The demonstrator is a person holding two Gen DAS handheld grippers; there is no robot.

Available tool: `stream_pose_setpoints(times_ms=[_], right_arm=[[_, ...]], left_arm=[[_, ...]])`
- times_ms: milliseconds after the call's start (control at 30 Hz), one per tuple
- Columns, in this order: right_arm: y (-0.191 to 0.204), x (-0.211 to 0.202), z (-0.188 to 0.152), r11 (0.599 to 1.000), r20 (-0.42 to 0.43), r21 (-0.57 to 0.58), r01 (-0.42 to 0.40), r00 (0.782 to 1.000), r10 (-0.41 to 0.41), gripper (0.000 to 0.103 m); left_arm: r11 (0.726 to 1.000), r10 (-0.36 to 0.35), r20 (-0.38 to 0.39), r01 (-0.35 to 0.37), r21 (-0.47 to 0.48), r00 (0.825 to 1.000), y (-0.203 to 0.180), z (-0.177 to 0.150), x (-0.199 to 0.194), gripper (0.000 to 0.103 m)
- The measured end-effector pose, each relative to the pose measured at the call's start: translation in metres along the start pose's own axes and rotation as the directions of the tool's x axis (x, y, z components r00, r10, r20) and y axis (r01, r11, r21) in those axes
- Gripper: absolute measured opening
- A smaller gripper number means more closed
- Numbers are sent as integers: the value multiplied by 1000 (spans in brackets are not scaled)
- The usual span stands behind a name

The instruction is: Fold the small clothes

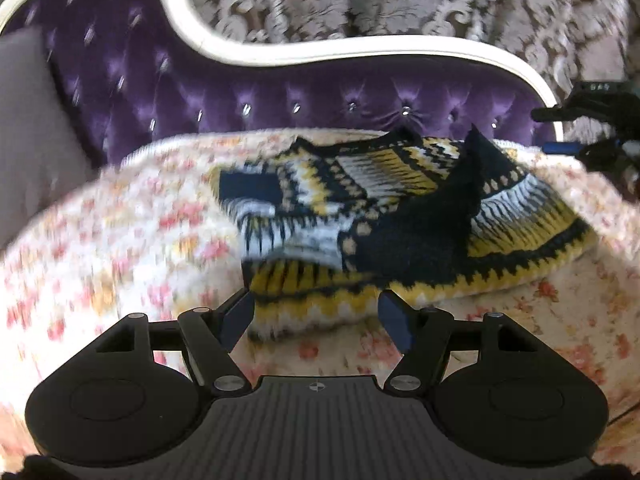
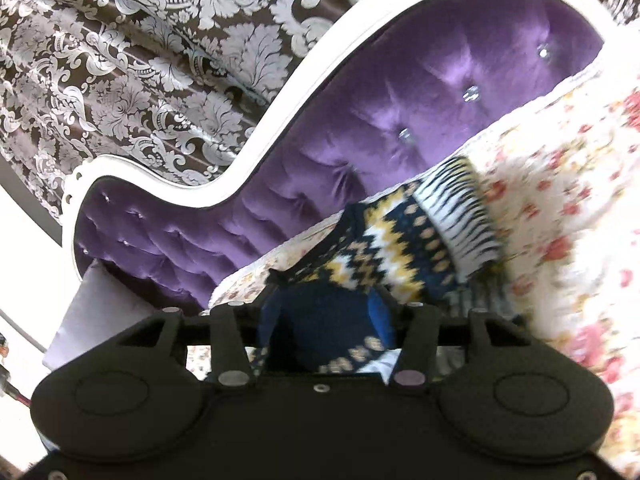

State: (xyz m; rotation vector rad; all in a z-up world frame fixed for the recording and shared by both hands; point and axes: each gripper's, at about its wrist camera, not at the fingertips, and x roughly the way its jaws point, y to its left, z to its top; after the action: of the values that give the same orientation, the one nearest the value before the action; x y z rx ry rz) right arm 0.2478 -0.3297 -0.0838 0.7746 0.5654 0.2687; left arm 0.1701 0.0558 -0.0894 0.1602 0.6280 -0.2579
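Blue-padded, the left gripper stands wide open low in its frame, holding nothing, its tips just short of the knitted sweater bunched at mid-frame on the floral bedspread. In the right wrist view, the right gripper stands partly open around a dark fold of knit, apparently not pinching it. The loose fold could slump and the layers shift; no container shows.

The sweater lies on the bedspread, in front of the headboard; the curtain hangs behind it, the pillow at left.
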Motion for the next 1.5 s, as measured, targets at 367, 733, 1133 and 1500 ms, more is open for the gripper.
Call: stream_pose_setpoints(times_ms=[367,733,1133,1500], right_arm=[[-22,-15,-2,1000,14,-10,19,1000,-19,58],[-35,-4,9,998,-6,-47,39,999,-39,64],[-28,48,-4,986,-121,-164,1,992,-22,71],[-18,66,-26,966,-164,-260,0,985,-45,75]], left_arm=[[947,58,-91,-26,320,994,-12,18,60,67],[879,-87,-20,68,-472,996,97,66,99,66],[973,-152,-34,143,-182,988,60,66,100,67],[953,-230,-129,197,-232,964,30,76,146,46]])
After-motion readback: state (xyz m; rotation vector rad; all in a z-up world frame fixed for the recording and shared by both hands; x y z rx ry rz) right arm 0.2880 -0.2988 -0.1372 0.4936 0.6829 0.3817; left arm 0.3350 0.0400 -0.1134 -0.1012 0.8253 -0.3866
